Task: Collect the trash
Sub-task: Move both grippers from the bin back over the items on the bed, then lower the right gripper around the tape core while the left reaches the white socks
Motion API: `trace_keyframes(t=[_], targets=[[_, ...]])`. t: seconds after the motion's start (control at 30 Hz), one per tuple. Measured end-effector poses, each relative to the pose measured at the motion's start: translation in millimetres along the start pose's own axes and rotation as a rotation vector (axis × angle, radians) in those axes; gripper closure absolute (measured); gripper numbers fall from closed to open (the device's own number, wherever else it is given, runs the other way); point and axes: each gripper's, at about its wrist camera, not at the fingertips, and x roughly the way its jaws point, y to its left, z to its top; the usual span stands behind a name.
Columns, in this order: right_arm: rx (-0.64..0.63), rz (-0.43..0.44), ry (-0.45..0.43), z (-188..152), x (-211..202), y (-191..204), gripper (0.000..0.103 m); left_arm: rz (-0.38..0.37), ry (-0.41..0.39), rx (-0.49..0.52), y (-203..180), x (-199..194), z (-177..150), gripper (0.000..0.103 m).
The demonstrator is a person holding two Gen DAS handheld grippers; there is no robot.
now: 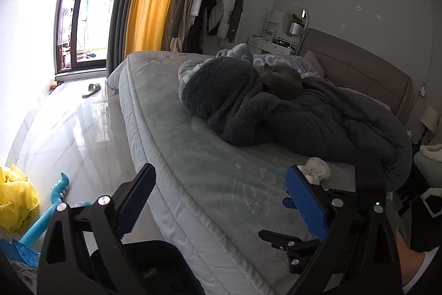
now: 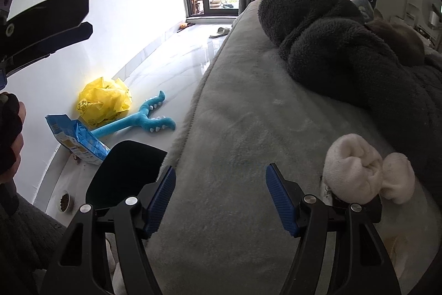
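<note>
Blue bag (image 1: 16,253) cut off by the left-wrist pic's bottom-left edge, print too small to read. Yellow plastic bag (image 2: 103,101) has dark print, unreadable. Bowl (image 2: 65,202) on the floor w/ dark bits, can't tell what. Black bin (image 2: 124,173) partly hidden behind the right gripper (image 2: 221,201), inside not visible

Pale grey plush bed cover (image 2: 248,129): short, matt pile. Dark grey fleece blanket (image 1: 317,123): thick, nubbly, matt. White knitted sock bundle (image 2: 364,170): soft, slightly pilled cloth. Crumpled yellow plastic bag (image 2: 103,101): thin, glossy film. Blue plush toy (image 2: 143,118): soft fabric. White marbled floor tiles (image 1: 69,129): polished, mirror-glossy. Blue ribbed gripper pads (image 2: 281,201): matt, on black plastic arms with bright metal rivets.
</note>
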Motion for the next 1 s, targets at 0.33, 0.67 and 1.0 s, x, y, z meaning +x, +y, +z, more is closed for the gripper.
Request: trace_keyframes(t=[0.33,0.67,1.0], targets=[[0.04,-0.03,-0.008,-11.8,-19.5,-45.2,0.034,-0.043,0.049,-0.013,-20.4,31.5,0.1,0.007],[0.087,-0.073,-0.016,-29.9,-38.7,-89.9,0.034,-0.117,0.093,-0.073,-41.7,63.0,-1.7,0.007],[0.129,-0.107,-0.03,-51.7,-59.8,-125.6,0.034,-0.192,0.157,-0.094,-73.2,94.8,-10.2,0.007]])
